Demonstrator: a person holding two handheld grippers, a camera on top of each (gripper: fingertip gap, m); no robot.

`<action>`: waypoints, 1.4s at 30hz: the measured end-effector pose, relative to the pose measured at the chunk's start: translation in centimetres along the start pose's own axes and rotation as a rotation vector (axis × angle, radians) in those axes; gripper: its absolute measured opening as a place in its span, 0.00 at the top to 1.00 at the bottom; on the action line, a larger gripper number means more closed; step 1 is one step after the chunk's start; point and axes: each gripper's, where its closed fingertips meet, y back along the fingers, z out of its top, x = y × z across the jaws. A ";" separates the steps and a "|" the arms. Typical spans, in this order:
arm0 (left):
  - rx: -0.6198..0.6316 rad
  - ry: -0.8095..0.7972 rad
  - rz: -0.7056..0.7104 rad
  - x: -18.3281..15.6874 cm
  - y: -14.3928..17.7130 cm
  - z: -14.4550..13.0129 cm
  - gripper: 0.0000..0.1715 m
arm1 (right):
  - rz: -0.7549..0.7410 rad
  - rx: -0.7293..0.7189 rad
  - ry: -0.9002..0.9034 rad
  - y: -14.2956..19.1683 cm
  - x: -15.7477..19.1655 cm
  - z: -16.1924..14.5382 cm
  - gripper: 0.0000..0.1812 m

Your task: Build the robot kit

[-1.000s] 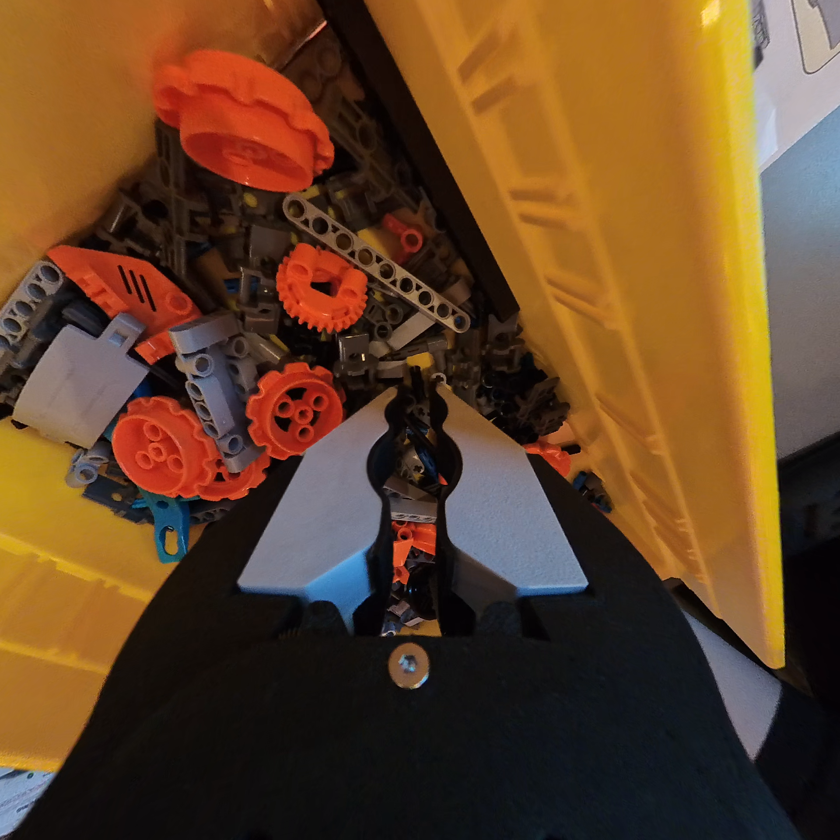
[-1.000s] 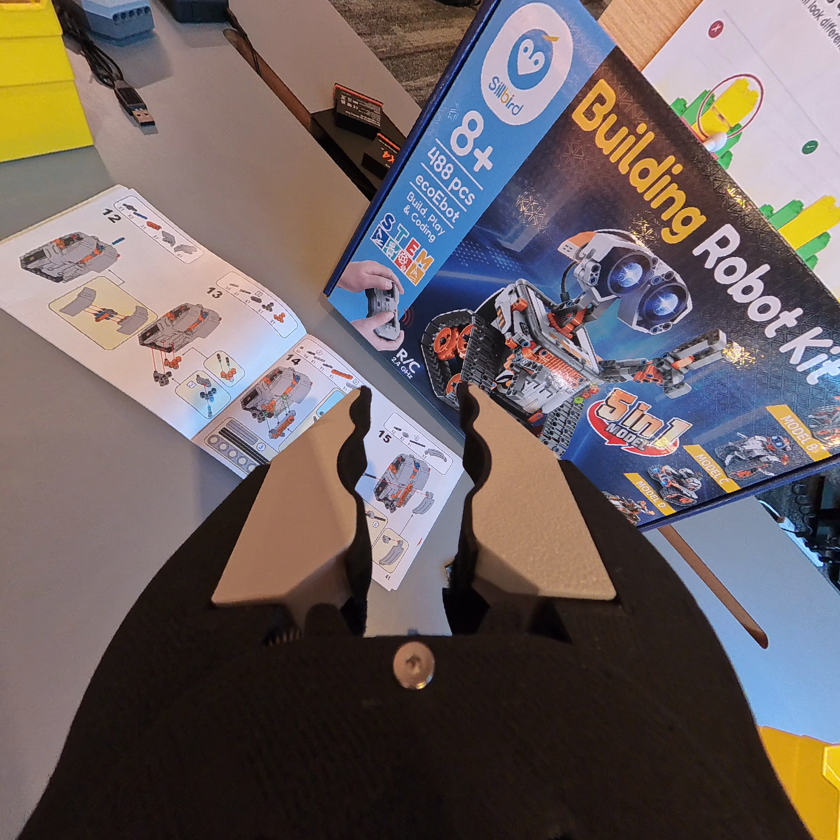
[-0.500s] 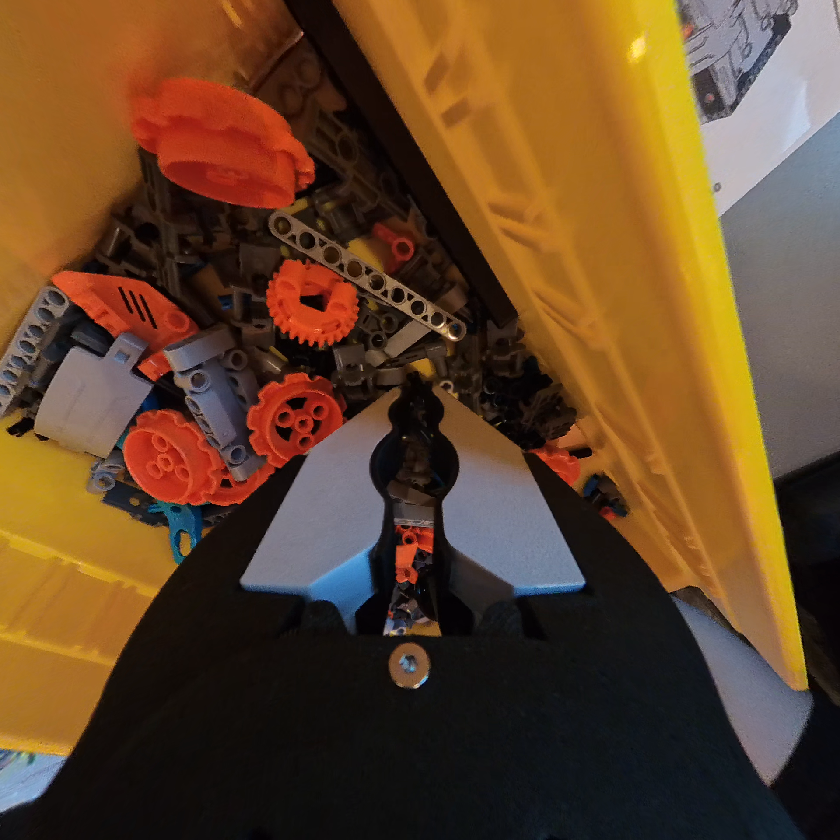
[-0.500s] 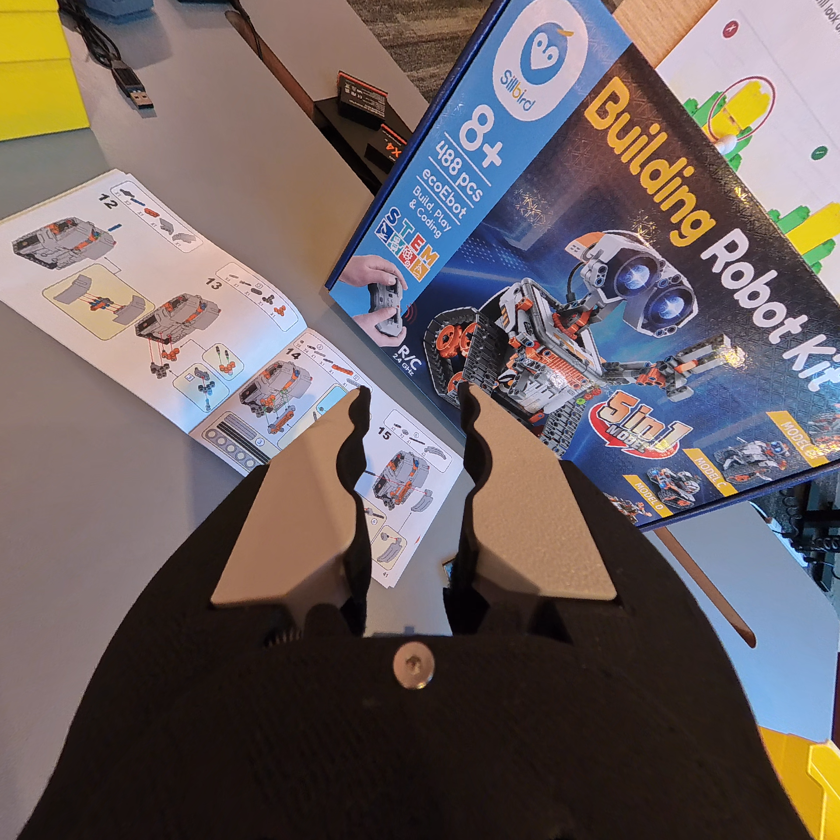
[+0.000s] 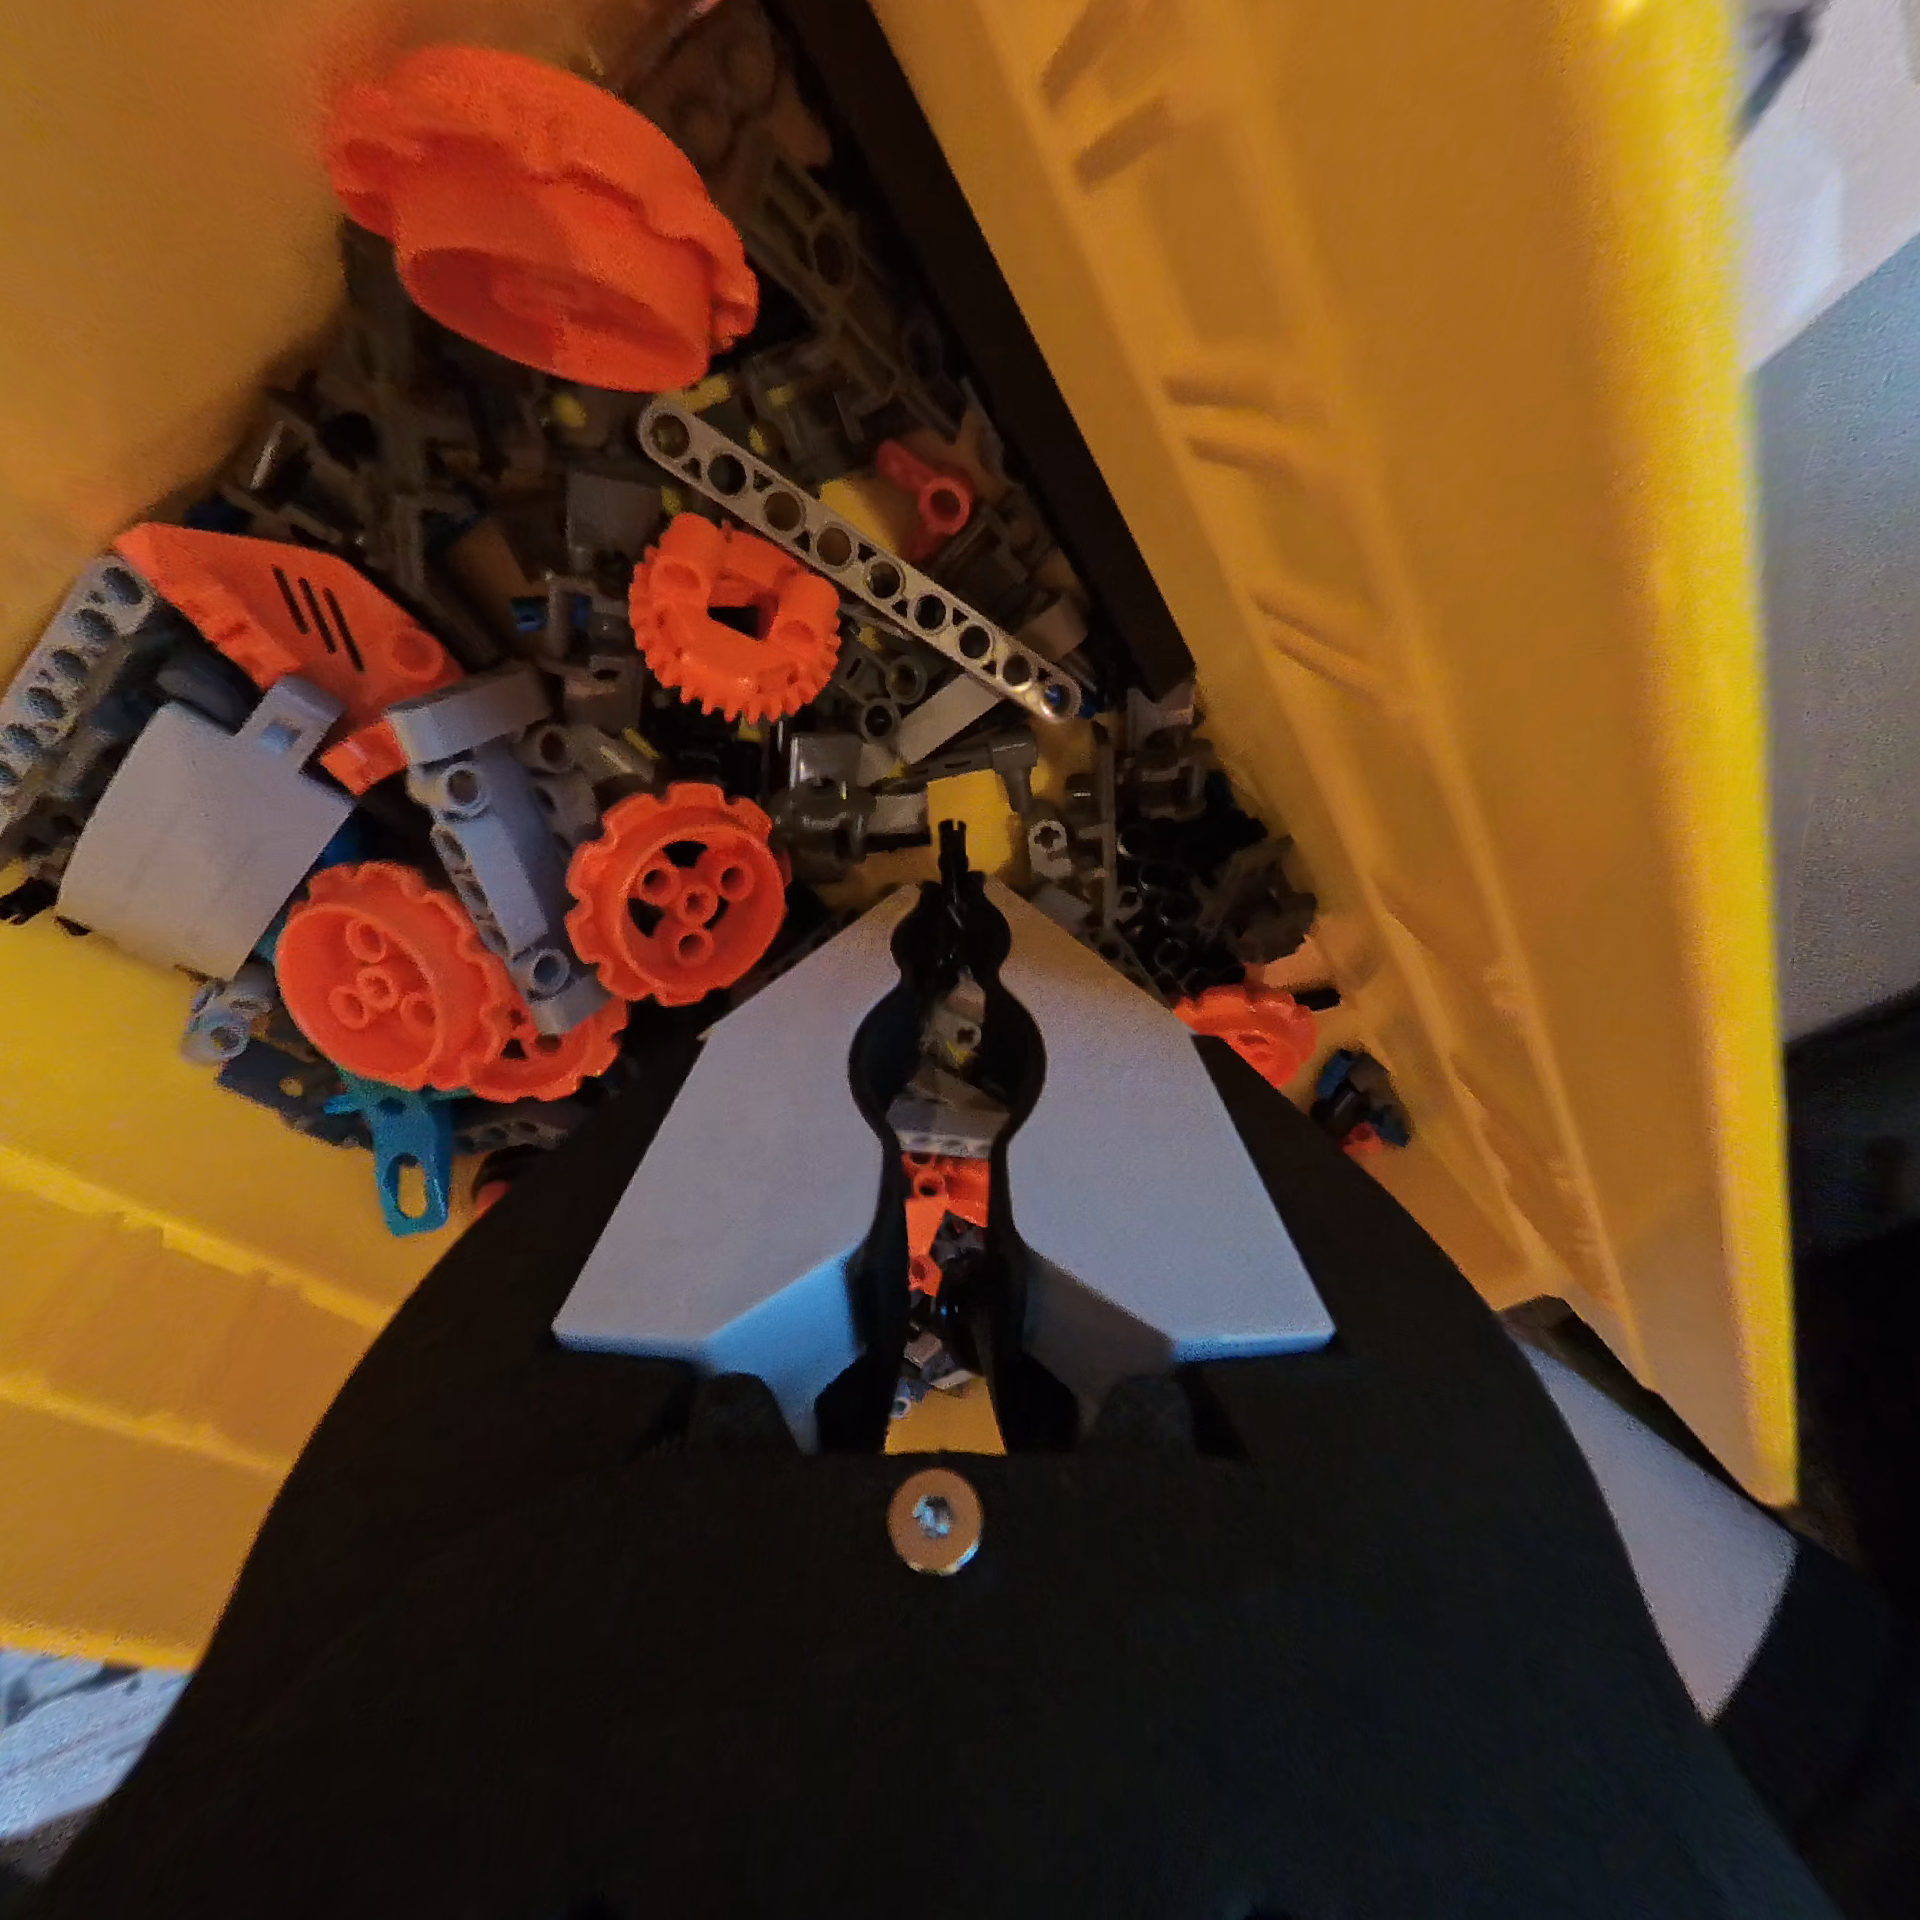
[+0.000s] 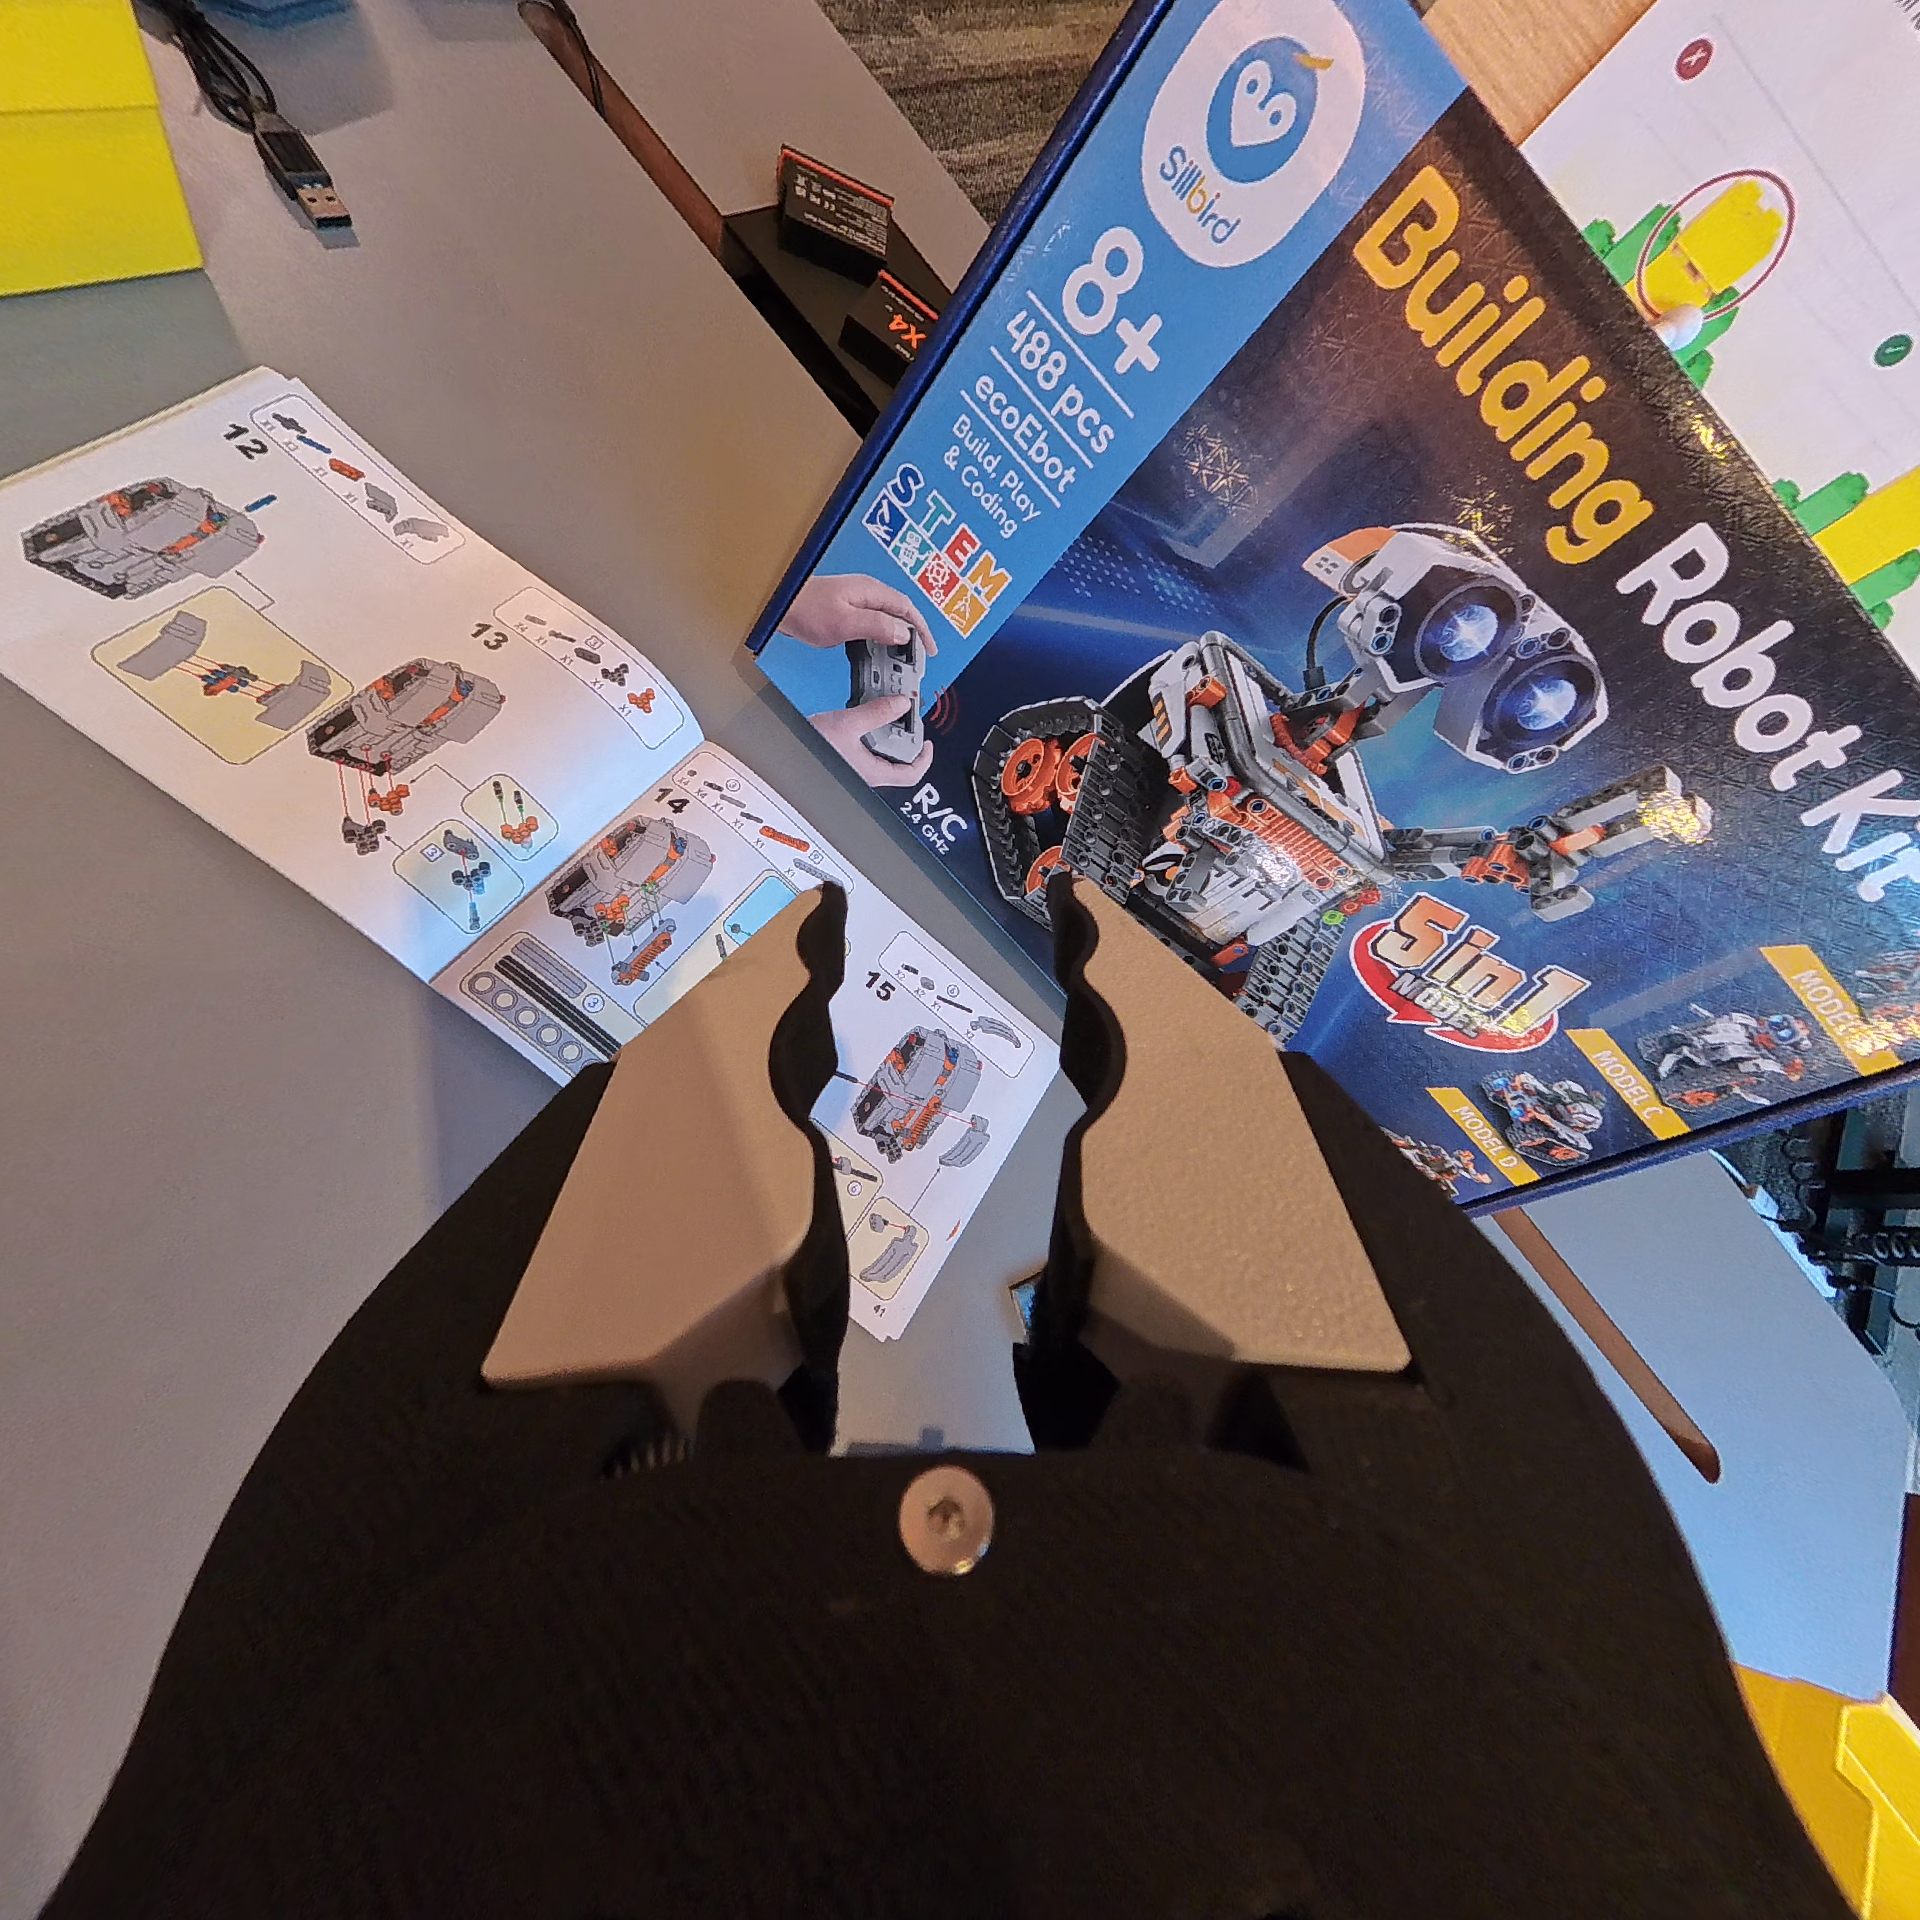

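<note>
In the left wrist view my left gripper (image 5: 954,902) is inside a yellow bin (image 5: 1403,520), low over a heap of loose building parts. Its jaws are shut on a small black pin (image 5: 951,847) that sticks out past the tips. Beside it lie an orange toothed wheel (image 5: 675,894), an orange gear (image 5: 732,618) and a long grey holed beam (image 5: 852,561). In the right wrist view my right gripper (image 6: 940,904) is open and empty. It hovers above an open instruction booklet (image 6: 364,675), next to a blue kit box (image 6: 1351,623).
The bin also holds a large orange disc (image 5: 540,218), a second orange wheel (image 5: 379,977), a grey panel (image 5: 197,831) and a teal piece (image 5: 410,1153). On the grey table (image 6: 156,1143) lie a USB plug (image 6: 312,187) and a yellow box (image 6: 73,156). My right fingertips sit around 40 centimeters from my left ones.
My left jaws have closed from a narrow gap onto the small black pin, and the gripper has shifted slightly in the bin. My right gripper stays open and has drifted slightly.
</note>
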 end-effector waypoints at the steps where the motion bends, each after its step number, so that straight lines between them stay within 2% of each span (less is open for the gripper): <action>1: -0.035 0.005 -0.002 0.0 0.7 0.1 0.99 | 0.001 0.001 0.001 0.0 0.0 0.0 0.79; 4: -0.185 0.012 -0.030 -0.8 4.0 0.5 0.99 | 0.004 0.003 0.005 -0.1 0.2 0.0 0.79; 6: -0.346 0.011 -0.046 -1.9 7.4 1.5 0.99 | 0.005 0.006 0.008 -0.1 0.2 -0.1 0.79; 8: -0.562 0.009 -0.109 -4.6 11.7 3.5 0.99 | 0.006 0.007 0.007 -0.2 0.2 -0.1 0.79; 10: -0.701 -0.058 -0.180 -8.5 14.9 4.8 0.99 | 0.009 0.008 0.010 -0.1 0.4 0.0 0.78; 12: -0.662 -0.167 -0.174 -12.1 14.6 4.7 0.99 | 0.007 0.010 0.020 0.1 0.5 0.1 0.78; 17: -0.363 -0.354 -0.049 -18.3 8.5 5.3 0.99 | 0.001 -0.012 0.022 0.9 0.3 0.6 0.78; 19: -0.254 -0.389 0.050 -19.0 5.8 5.8 0.99 | -0.002 -0.017 0.025 1.1 0.3 0.8 0.78; 22: -0.122 -0.398 0.121 -19.2 2.4 6.3 0.99 | -0.016 -0.017 0.032 1.5 0.0 0.8 0.78; 26: 0.012 -0.397 0.046 -19.9 -1.0 6.1 0.99 | -0.018 -0.029 0.020 1.8 -0.3 0.9 0.78; 35: 0.060 -0.374 0.014 -19.2 -2.7 6.4 0.99 | -0.014 -0.023 0.008 1.9 -0.7 0.5 0.77; 37: 0.037 -0.379 -0.027 -19.7 -2.4 6.7 0.90 | -0.019 -0.024 0.003 2.0 -0.9 0.5 0.77; 40: 0.000 -0.365 -0.043 -19.5 -0.9 6.5 0.88 | -0.022 -0.027 -0.002 2.1 -1.1 0.5 0.77; 42: -0.109 -0.363 -0.047 -19.1 1.8 6.8 0.90 | -0.025 -0.029 0.001 2.2 -1.1 0.6 0.77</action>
